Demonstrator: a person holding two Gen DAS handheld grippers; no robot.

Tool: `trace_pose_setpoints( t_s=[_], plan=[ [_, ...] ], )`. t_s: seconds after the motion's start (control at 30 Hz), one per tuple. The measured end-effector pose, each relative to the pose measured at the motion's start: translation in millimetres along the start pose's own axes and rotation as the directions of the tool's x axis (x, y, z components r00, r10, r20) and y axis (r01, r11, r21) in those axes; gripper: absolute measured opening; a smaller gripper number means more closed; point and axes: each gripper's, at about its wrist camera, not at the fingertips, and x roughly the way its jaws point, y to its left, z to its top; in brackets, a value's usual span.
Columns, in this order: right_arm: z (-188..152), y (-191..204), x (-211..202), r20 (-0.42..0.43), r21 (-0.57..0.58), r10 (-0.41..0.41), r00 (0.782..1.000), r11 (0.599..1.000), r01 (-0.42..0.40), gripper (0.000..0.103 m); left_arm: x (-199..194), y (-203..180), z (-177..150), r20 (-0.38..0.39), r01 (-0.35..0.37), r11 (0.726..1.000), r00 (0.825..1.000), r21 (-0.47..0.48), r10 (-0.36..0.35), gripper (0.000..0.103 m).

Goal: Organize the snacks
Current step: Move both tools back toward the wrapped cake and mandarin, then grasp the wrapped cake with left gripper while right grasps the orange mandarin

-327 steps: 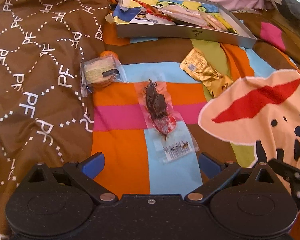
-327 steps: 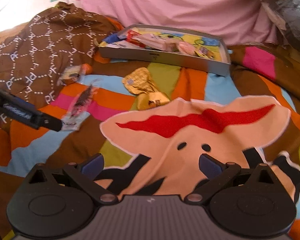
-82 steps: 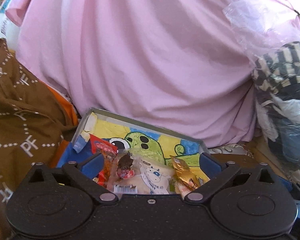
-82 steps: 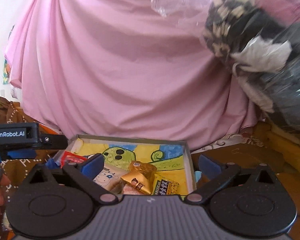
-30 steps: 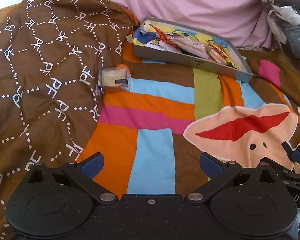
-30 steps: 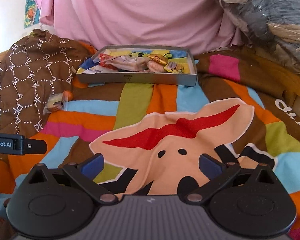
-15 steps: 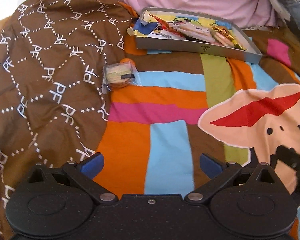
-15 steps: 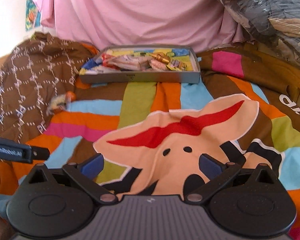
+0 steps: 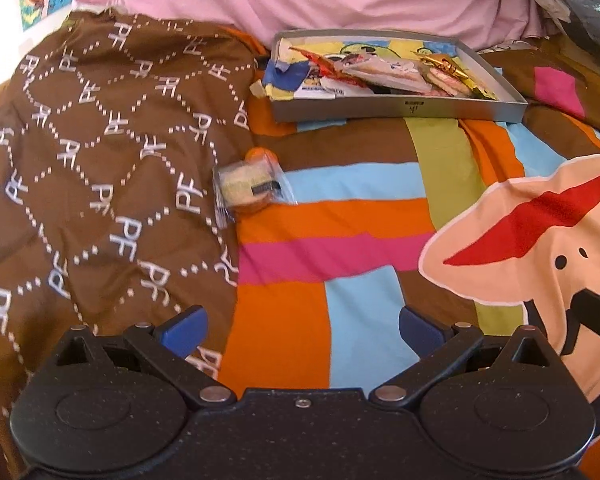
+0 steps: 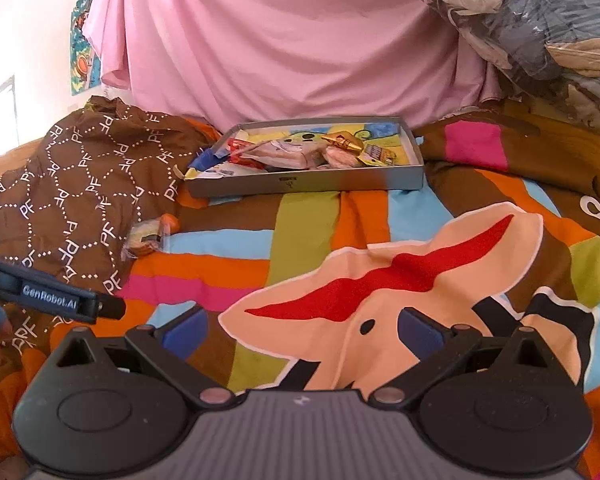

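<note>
Most snacks fill the shallow grey metal tray (image 9: 400, 107); one clear-wrapped round pastry (image 9: 249, 187) remains on the patchwork bedspread (image 9: 340, 240). Both the left gripper (image 9: 302, 326) and the right gripper (image 10: 302, 330) have jaws apart, empty.

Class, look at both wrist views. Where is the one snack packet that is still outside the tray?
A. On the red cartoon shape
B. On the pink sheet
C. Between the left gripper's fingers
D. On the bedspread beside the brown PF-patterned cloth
D: the clear snack packet lies on the bedspread by the brown cloth, short of the tray; both grippers are open and hold nothing.

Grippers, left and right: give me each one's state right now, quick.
Left gripper: open, holding nothing, above the patchwork blanket.
Right gripper: open, holding nothing.
</note>
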Motion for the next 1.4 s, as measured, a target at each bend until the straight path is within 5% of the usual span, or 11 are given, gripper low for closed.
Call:
trace_pose_setpoints(
  t_s=[0.6,0.97,1.2,1.3,1.4],
  plan=[
    [11,9,37,-0.053,-0.048,0.008,0.999,0.999,-0.011,0.103,35,25,37,0.036,-0.075,0.989,0.997,0.128,0.071,0.102],
    [51,15,112,-0.150,-0.027,0.199,0.968,0.978,-0.205,0.103,65,44,49,0.118,0.004,0.981,0.993,0.194,-0.027,0.101],
    [79,24,154,-0.158,-0.055,0.290,0.944,0.952,-0.301,0.103,94,44,67,0.133,0.062,0.911,0.983,0.408,-0.126,0.101],
    [89,32,172,-0.167,-0.061,0.339,0.926,0.934,-0.353,0.103,108,42,69,0.090,0.097,0.860,0.982,0.501,-0.163,0.097],
    [97,40,188,-0.175,-0.056,0.392,0.903,0.912,-0.407,0.103,123,42,73,0.037,0.128,0.841,0.984,0.525,-0.173,0.097]
  ],
)
